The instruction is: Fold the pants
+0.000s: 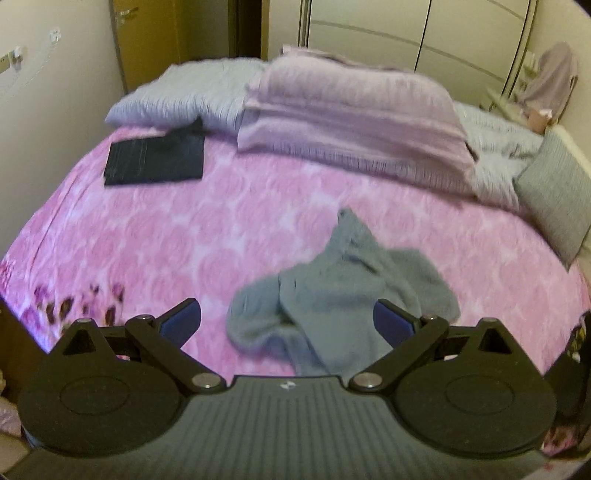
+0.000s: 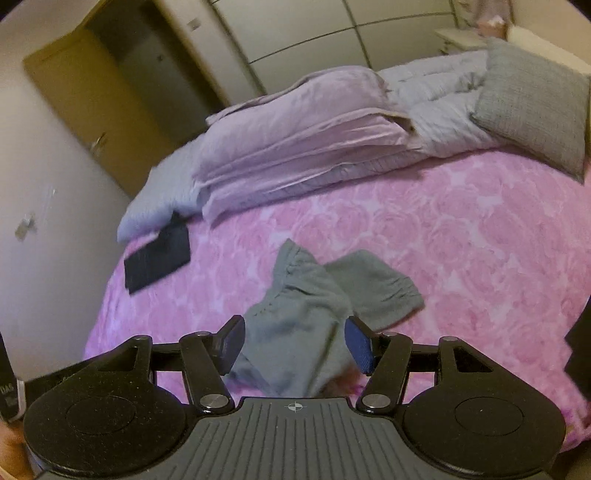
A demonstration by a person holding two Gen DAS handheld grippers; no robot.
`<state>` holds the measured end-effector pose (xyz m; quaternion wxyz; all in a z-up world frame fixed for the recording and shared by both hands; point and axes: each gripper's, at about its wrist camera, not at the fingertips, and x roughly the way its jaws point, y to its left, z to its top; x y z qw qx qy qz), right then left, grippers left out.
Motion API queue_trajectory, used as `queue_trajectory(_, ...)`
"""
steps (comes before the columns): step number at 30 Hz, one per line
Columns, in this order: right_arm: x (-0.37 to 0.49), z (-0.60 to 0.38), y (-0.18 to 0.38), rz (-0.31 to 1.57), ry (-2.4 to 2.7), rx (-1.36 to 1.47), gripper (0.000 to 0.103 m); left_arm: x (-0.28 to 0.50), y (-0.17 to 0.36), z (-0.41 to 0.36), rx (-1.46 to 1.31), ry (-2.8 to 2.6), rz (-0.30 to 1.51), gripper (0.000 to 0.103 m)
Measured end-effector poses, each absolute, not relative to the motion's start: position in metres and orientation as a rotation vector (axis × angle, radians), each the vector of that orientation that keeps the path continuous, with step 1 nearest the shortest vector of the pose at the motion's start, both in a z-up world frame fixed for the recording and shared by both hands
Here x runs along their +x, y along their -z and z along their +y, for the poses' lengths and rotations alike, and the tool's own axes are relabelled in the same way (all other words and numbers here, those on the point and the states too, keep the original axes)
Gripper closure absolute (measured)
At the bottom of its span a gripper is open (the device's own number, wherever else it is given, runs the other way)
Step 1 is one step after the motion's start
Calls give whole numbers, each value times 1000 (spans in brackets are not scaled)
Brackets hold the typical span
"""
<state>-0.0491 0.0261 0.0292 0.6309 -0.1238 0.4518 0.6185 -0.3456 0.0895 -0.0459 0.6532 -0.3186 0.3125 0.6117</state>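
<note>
Grey pants (image 1: 340, 291) lie crumpled in a heap on the pink bedspread (image 1: 221, 229), close to the bed's near edge. In the right wrist view the same pants (image 2: 306, 314) show two gathered cuffs pointing away. My left gripper (image 1: 287, 320) is open, hovering above the near end of the heap with its blue pads on either side. My right gripper (image 2: 294, 341) is open too, its fingers straddling the near part of the cloth. Whether either one touches the fabric is unclear.
A folded dark garment (image 1: 155, 157) lies at the far left of the bed. Folded lilac bedding (image 1: 351, 110) and a grey duvet (image 1: 192, 92) are piled along the far side, with a grey cushion (image 1: 554, 206) at the right. A wardrobe (image 1: 406, 29) stands behind.
</note>
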Motion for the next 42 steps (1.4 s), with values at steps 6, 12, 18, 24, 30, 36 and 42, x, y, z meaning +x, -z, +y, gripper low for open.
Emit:
queue_trajectory(6, -76, -17, 18, 1034, -1458, -420, 46, -338, 60, 38, -770, -1392, 757, 5)
queue_trajectory(12, -99, -49, 53, 1046, -1504, -521, 46, -339, 71, -7, -792, -1394, 808, 5)
queue_trajectory(18, -120, -70, 64, 1052, -1530, -592, 46, -340, 76, -38, -799, -1381, 841, 5)
queue_trajectory(24, -131, -75, 64, 1021, -1530, -657, 46, -338, 77, -50, -797, -1361, 852, 5)
queue_trajectory(30, -144, -63, 70, 1009, -1511, -727, 46, -341, 88, -42, -816, -1318, 878, 5)
queue_trajectory(36, -152, -38, 79, 1041, -1446, -729, 46, -347, 100, -14, -812, -1247, 926, 5)
queue_trajectory(42, -162, -11, 93, 1081, -1348, -745, 46, -351, 114, 23, -801, -1140, 977, 5)
